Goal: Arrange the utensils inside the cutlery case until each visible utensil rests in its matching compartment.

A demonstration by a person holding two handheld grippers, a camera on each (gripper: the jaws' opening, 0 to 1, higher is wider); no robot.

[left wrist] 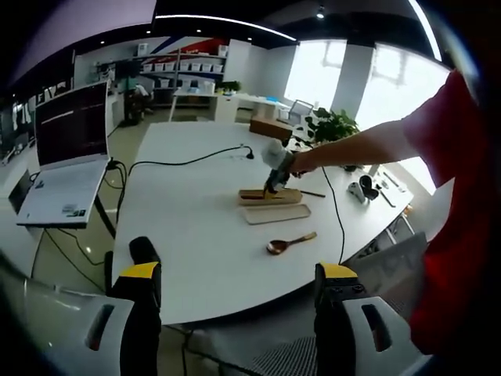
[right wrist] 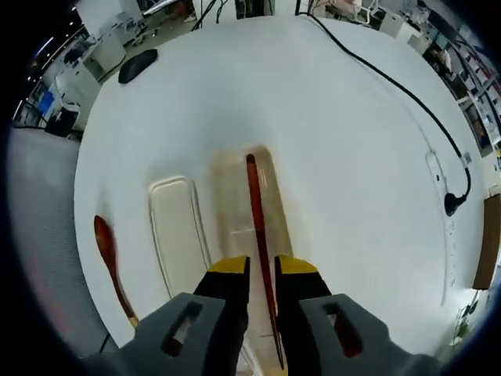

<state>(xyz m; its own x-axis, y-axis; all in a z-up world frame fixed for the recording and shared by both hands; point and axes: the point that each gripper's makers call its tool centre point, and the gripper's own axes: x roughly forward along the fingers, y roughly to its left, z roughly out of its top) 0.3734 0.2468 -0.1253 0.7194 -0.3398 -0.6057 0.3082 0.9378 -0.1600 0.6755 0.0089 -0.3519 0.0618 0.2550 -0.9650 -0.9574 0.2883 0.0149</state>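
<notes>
White table [left wrist: 196, 235]; left gripper [left wrist: 235, 294] agape, sees wooden spoon [left wrist: 290, 244]; right gripper [right wrist: 262, 270] pinches chopstick [right wrist: 257, 211] over case [right wrist: 235, 196], lid [right wrist: 178, 231] beside

The right gripper [right wrist: 262, 274] clamps 1 dark chopstick [right wrist: 256, 219] over the open case [right wrist: 235, 196]; lid [right wrist: 176, 235] and wooden spoon [right wrist: 109, 258] lie beside on the white surface [right wrist: 337, 157].

Left claw [left wrist: 237, 286] held back, jaws apart, right claw [right wrist: 262, 270] nearly closed

Red short sleeve [left wrist: 446, 141]; grey tool [right wrist: 262, 274] with black, yellow-tipped jaws.
</notes>
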